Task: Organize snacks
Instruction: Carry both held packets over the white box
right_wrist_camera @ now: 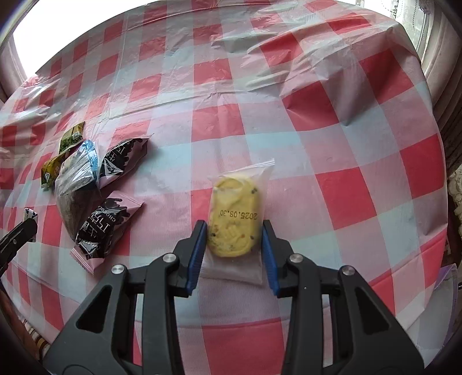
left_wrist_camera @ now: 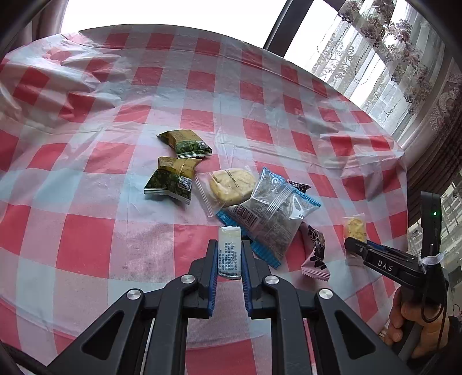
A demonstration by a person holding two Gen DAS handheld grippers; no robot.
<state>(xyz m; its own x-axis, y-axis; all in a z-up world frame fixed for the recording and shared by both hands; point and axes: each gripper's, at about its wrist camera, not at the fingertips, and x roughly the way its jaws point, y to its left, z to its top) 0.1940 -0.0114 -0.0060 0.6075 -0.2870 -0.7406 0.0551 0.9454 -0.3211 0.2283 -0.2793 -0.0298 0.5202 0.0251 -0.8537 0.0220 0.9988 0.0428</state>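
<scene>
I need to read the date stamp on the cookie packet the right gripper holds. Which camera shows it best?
The right wrist view: the cookie packet fills the centre, date legible. The left wrist view shows it small, at the right gripper tip, stamp unreadable.

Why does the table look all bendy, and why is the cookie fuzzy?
Left wrist view: the fisheye lens curves the checked tablecloth, and the window is blown out white. Right wrist view: the yellow cookie sits close between the right tool fingers and looks soft, slightly blurred.

"2025.08.30" on cookie packet (right_wrist_camera: pixel 234 222); "DAS" on right tongs (left_wrist_camera: pixel 355 241)
</scene>
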